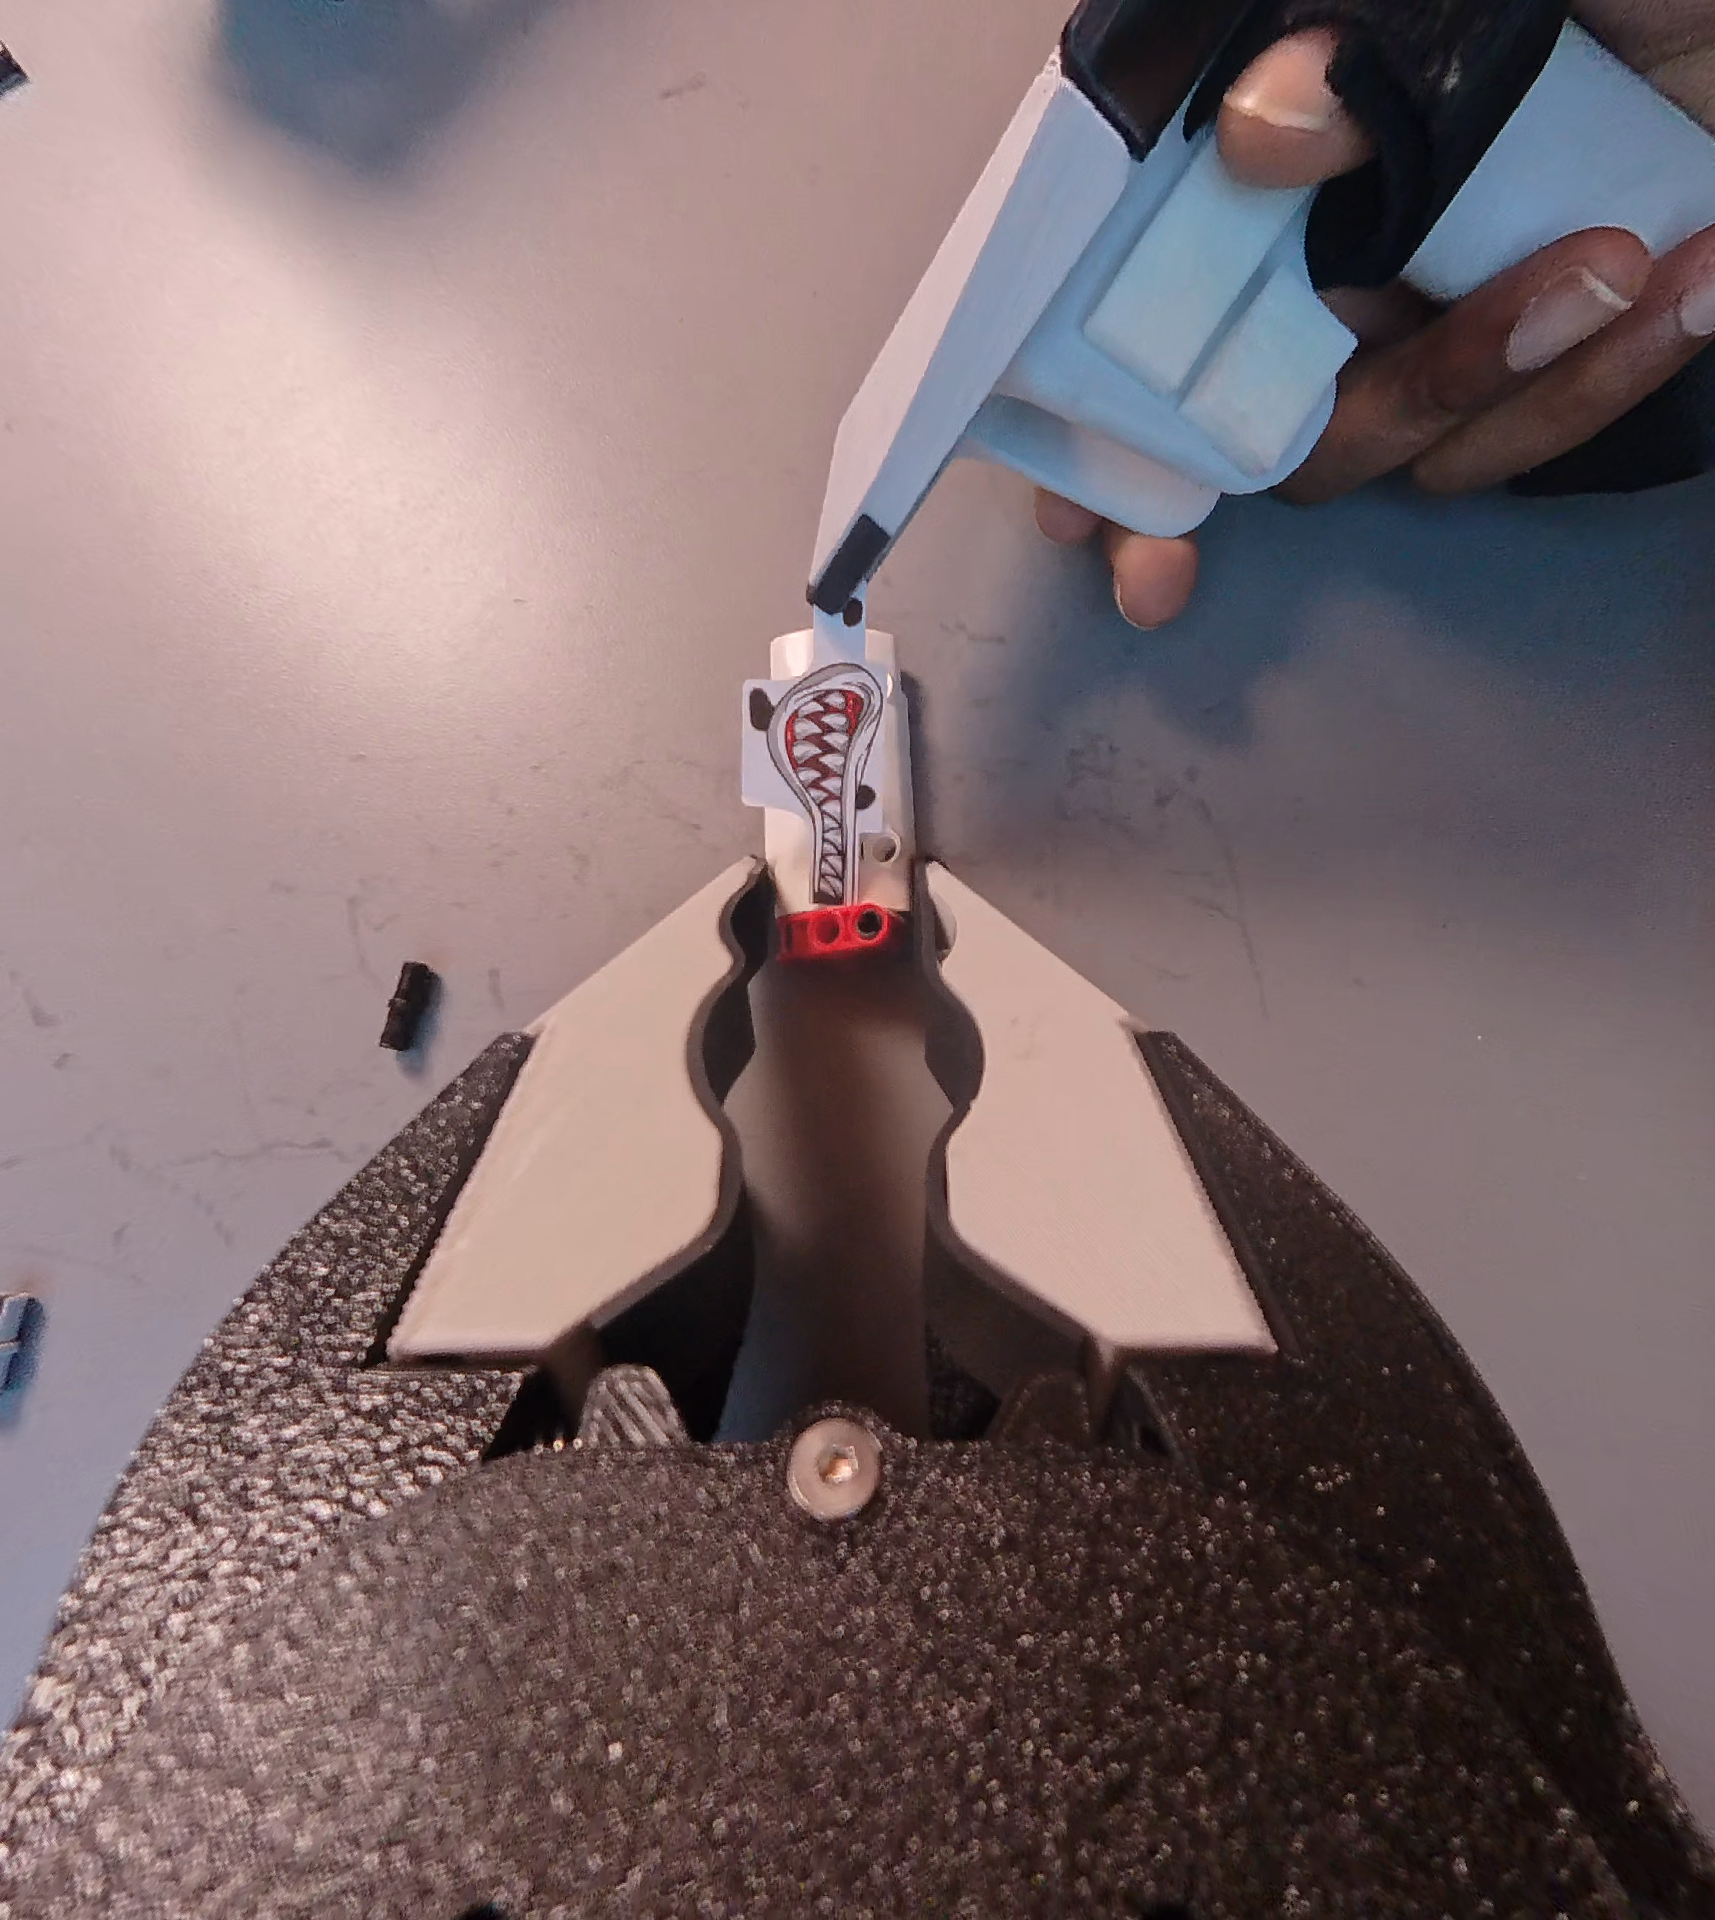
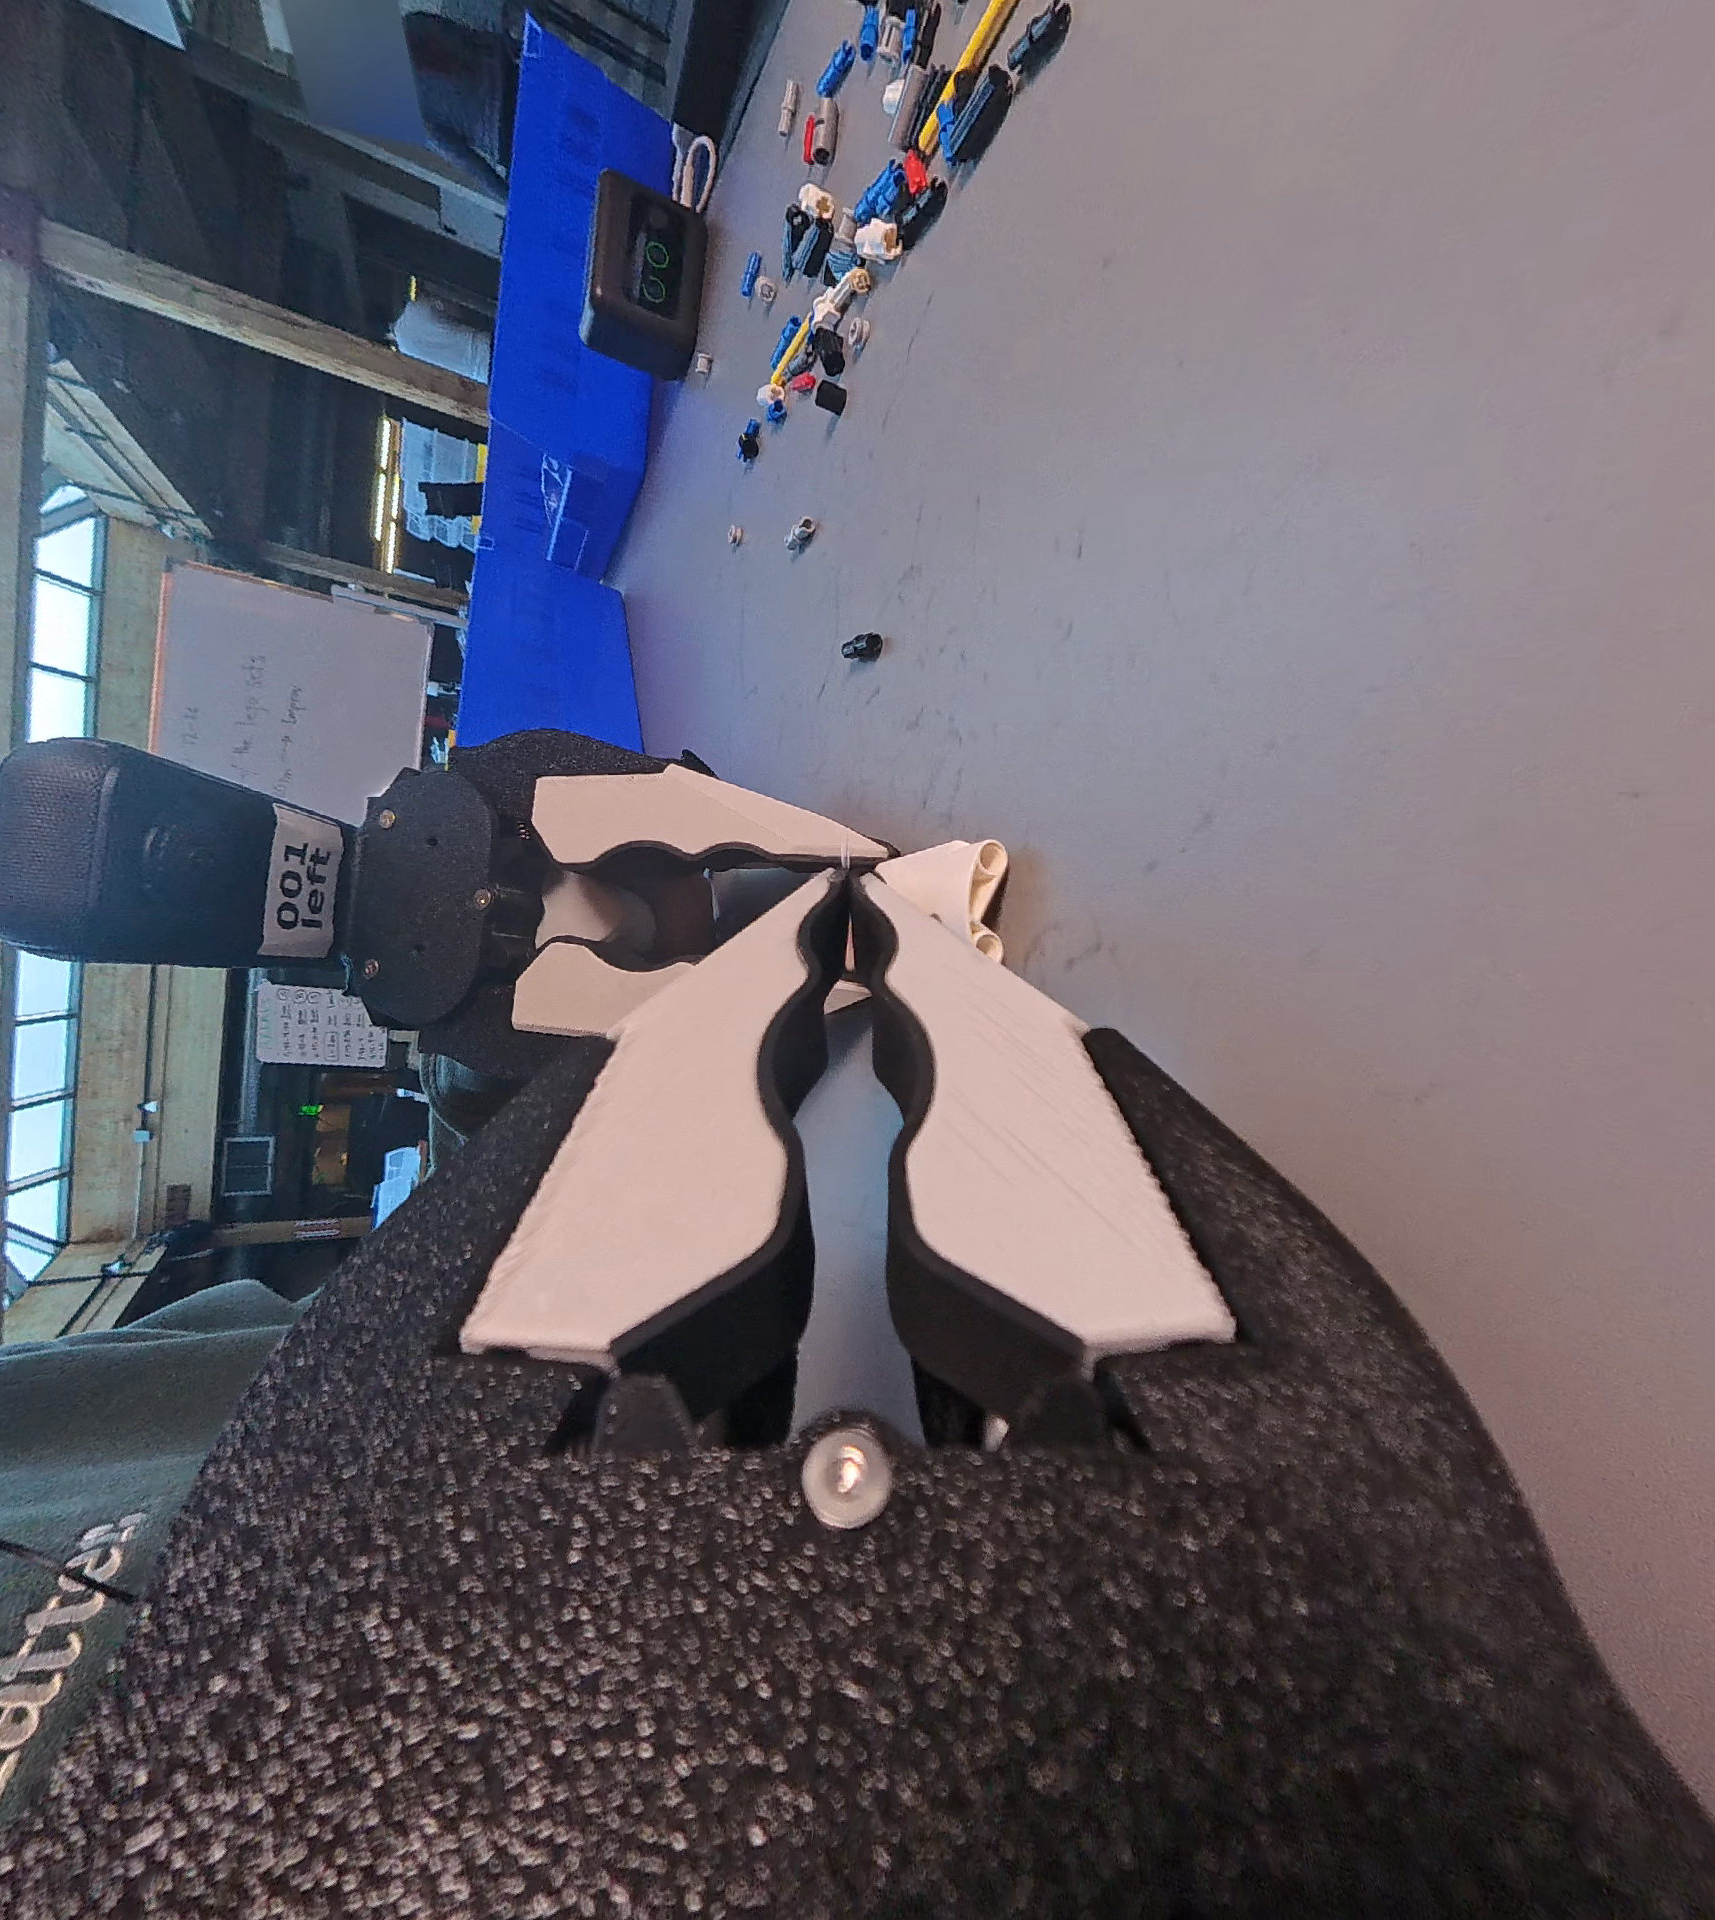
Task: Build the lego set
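Three loose pins lie untouched on the grey table at left; centre, the left gripper pinches the white panel with its red beam, while the right gripper nips a sticker's edge. Early days, I'd say: the spare-parts pile is big.

grey table; whiteboard; bright windows — wooden beams, probably

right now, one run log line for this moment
phase: sticker placement | left gripper: shut on white lego panel | right gripper: shut on shark-mouth sticker edge | table: loose pins
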`<state>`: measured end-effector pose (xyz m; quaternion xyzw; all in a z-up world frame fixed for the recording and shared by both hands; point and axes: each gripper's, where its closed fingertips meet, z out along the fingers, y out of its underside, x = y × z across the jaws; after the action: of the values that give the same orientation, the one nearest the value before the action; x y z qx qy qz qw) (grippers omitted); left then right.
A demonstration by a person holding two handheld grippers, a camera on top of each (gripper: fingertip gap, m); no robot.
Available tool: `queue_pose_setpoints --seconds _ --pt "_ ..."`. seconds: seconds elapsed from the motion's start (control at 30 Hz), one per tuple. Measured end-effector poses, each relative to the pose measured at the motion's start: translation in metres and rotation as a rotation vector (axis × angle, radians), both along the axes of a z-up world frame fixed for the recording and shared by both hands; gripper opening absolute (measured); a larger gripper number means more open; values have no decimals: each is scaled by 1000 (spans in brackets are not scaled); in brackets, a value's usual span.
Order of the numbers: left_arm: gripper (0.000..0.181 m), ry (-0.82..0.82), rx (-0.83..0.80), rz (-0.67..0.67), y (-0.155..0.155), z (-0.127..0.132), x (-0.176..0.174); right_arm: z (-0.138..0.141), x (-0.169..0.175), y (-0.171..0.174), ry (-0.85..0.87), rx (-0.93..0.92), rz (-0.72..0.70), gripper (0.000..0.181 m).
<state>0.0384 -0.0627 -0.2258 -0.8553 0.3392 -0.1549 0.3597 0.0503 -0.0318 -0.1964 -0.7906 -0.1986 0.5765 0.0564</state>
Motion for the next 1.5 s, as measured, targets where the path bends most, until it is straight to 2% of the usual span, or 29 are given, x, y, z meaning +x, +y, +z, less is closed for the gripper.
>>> queue_pose_setpoints --seconds 0.3,0.6,0.97,1.3,1.4,1.5 --pt "27 -5 -3 1 0 0 0 3 1 1 18 4 -4 0" --pt "30 -20 -9 5 0 1 -1 30 0 7 132 24 -4 0" --pt "38 -286 14 30 4 36 -5 79 5 24 333 60 1 0" --pt "36 -529 57 47 6 74 -10 87 6 18 380 82 44 0" --pt "36 -630 67 56 7 88 -12 87 6 11 358 177 130 0" --pt "35 -742 78 55 7 104 -14 91 6 3 322 367 308 0"
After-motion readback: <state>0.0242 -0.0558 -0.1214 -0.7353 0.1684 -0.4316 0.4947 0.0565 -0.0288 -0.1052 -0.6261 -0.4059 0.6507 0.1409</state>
